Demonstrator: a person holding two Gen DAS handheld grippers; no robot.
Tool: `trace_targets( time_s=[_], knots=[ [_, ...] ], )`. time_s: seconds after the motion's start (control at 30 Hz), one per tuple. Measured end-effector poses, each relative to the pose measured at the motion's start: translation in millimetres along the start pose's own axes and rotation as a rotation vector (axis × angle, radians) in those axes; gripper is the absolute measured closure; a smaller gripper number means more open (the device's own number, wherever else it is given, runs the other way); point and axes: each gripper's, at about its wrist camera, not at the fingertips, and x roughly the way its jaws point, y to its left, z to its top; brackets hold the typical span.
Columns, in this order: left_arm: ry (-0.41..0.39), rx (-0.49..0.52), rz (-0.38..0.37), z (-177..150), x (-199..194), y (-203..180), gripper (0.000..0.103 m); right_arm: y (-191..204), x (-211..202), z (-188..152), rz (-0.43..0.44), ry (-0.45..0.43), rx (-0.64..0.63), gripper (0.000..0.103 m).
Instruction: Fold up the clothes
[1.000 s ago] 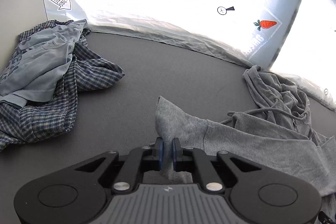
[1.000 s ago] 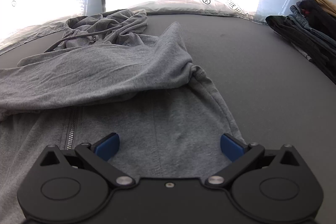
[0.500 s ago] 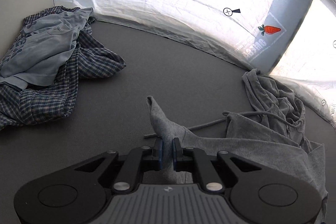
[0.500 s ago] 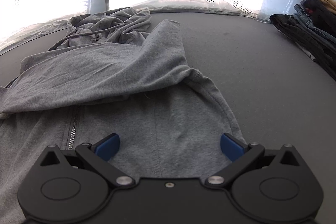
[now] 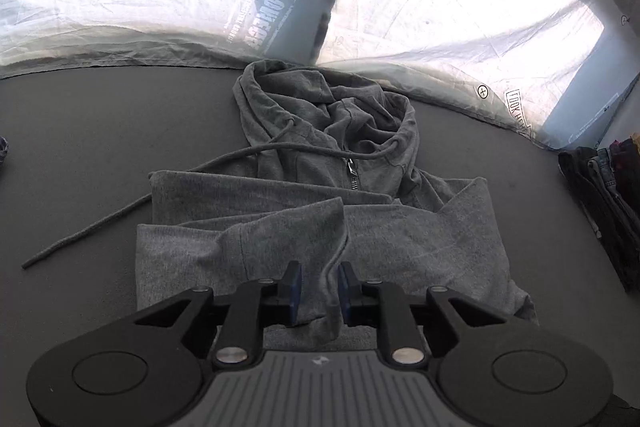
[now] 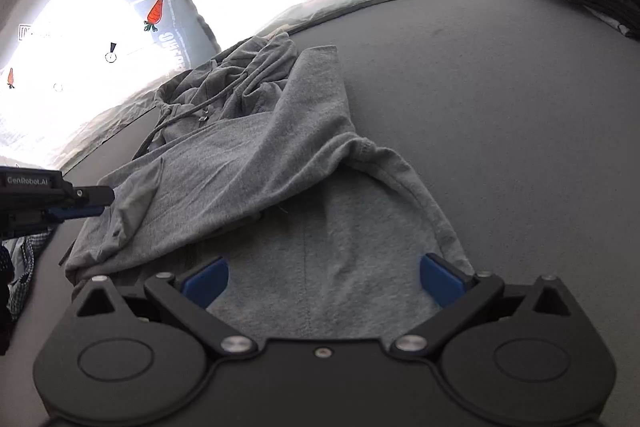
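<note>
1. Since a second ago the left gripper (image 5: 319, 291) has carried the sleeve cuff (image 5: 280, 239) from out on the bare mat across onto the hoodie (image 5: 420, 243)'s body, and its pads have eased apart: they now stand slightly parted with the cuff loose between them, no longer pinching it.

2. Nearest the hoodie's hem, the right gripper (image 6: 322, 283) hangs over the lower panel with its blue pads spread wide on either side of the cloth, gripping nothing.

3. The hoodie lies face up on the dark grey table mat (image 6: 500, 115), hem toward the grippers and hood (image 5: 328, 107) farthest away, one sleeve folded across the chest.

4. Handling, as a judgement: soft, light jersey knit that drapes, wrinkles and slides over itself. It will sag from any single pinch, so take it by the doubled, firmer edges (cuff, hem band, shoulder seam), not mid-panel.

5. Texture is heathered grey and matte, with ribbing at the cuff; the folded sleeve forms a flat band with a rounded fold line.

6. Just beyond the sleeve sits the metal zipper (image 5: 352, 175), the one hard part, likely to resist a crease.

7. A thin drawstring (image 5: 100, 223) trails from the hood out to the hoodie's left and could snag.

8. Far right of the hoodie is a stack of dark folded clothes (image 5: 600, 187).
</note>
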Motion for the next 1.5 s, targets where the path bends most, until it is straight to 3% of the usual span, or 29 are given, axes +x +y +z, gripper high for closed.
trace_targets(
  time_s=[0.07, 0.13, 0.2, 0.4, 0.53, 0.73, 0.9, 1.0, 1.07, 1.27, 1.43, 1.5],
  knots=[
    [0.017, 0.032, 0.031, -7, -1, -3, 0.055, -3, -1, 5, 0.043, -0.009, 0.046, 0.0],
    [0.004, 0.023, 0.04, -11, -10, 3, 0.03, -5, -1, 11, 0.087, -0.018, 0.091, 0.0],
    [0.005, -0.015, 0.063, -14, -19, 14, 0.016, -8, -2, 16, 0.13, -0.027, 0.137, 0.0],
    [0.107, -0.11, 0.183, -23, -18, 54, 0.013, -8, 4, 34, 0.273, -0.042, 0.238, 0.001],
    [0.16, -0.148, 0.219, -28, -3, 70, 0.008, 13, 33, 47, 0.392, 0.013, 0.248, 0.001],
    [0.251, -0.177, 0.232, -28, 20, 79, 0.0, 37, 72, 53, 0.467, 0.138, 0.228, 0.0],
    [0.253, -0.144, 0.244, -25, 26, 76, 0.0, 40, 94, 51, 0.478, 0.227, 0.267, 0.005],
    [0.27, -0.14, 0.239, -23, 27, 77, 0.0, 38, 103, 50, 0.467, 0.273, 0.308, 0.027],
    [0.283, -0.141, 0.238, -21, 28, 77, 0.0, 38, 107, 50, 0.473, 0.292, 0.321, 0.053],
    [0.322, -0.145, 0.234, -15, 31, 79, 0.0, 50, 118, 45, 0.484, 0.341, 0.293, 0.079],
    [0.32, -0.141, 0.233, -14, 30, 79, 0.0, 56, 127, 38, 0.478, 0.381, 0.31, 0.081],
    [0.319, -0.14, 0.233, -15, 30, 80, 0.0, 55, 129, 39, 0.49, 0.382, 0.334, 0.095]
  ],
)
